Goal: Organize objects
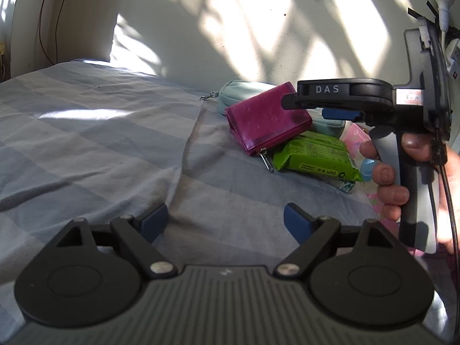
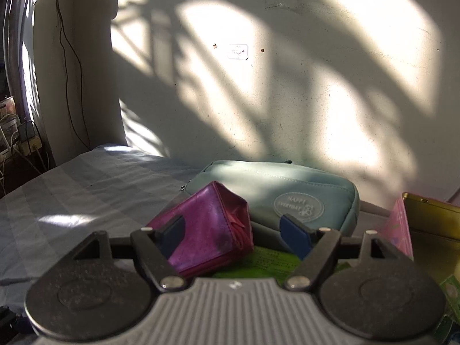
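A magenta wallet (image 1: 267, 118) (image 2: 212, 224) leans tilted on a green wipes pack (image 1: 313, 155) (image 2: 264, 261), in front of a teal pouch (image 1: 238, 92) (image 2: 287, 189). My right gripper (image 2: 234, 235) (image 1: 310, 109) is open around the wallet. Its left pad (image 2: 174, 234) is at the wallet's side, and its right pad (image 2: 296, 237) stands clear of it. A hand (image 1: 388, 178) holds that gripper's handle. My left gripper (image 1: 225, 220) is open over the bare blue checked bedsheet (image 1: 100, 132), with nothing between its fingers.
A pink packet (image 1: 355, 138) (image 2: 398, 227) and a gold box (image 2: 431, 215) lie to the right of the pile. The wall (image 2: 258, 100) rises just behind the pouch. A plug and power strip (image 1: 452, 54) sit at far right. A cable (image 2: 69, 57) hangs at left.
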Motion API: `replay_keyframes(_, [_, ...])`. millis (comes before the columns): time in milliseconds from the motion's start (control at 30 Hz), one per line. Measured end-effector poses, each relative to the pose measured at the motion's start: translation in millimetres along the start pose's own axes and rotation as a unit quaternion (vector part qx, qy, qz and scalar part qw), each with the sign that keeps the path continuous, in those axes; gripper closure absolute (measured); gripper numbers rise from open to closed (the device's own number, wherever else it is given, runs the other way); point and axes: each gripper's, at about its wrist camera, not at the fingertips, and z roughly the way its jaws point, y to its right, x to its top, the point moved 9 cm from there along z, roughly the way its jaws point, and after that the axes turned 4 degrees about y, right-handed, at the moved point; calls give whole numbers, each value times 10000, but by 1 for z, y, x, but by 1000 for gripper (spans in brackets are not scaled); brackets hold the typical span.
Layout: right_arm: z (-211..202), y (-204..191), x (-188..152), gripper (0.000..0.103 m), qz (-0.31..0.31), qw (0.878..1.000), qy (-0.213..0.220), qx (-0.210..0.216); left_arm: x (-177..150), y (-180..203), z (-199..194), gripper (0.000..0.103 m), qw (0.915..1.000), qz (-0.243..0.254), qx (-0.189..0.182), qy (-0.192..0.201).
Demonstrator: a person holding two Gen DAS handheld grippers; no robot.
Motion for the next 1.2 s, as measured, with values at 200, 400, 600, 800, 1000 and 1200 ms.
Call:
replay_keyframes(200, [9,-16,-9,78,36,9995,-190,242,0,0,0,13,10000,-17,-20,-2])
replay_keyframes(400, [-31,-26,-11,83,-79,9997,29,246,1,-2,0,13,10000,-84,-42,17])
replay_keyframes(600, [-103,-18,-29,84,-7,9989,376,294,4,-7,-4,13,9994,-313,-80,98])
replay_keyframes(800, [-177,-9,-69,84,-43,9986,449,270,5,-9,-4,13,9992,-387,-89,91])
replay_keyframes(1000, [-217,-18,-109,77,-294,9977,312,531,5,-10,-4,13,9994,-333,-52,86])
replay_keyframes(1200, [-222,-20,-135,49,48,9970,176,748,4,-10,-4,12,9995,-300,-22,82])
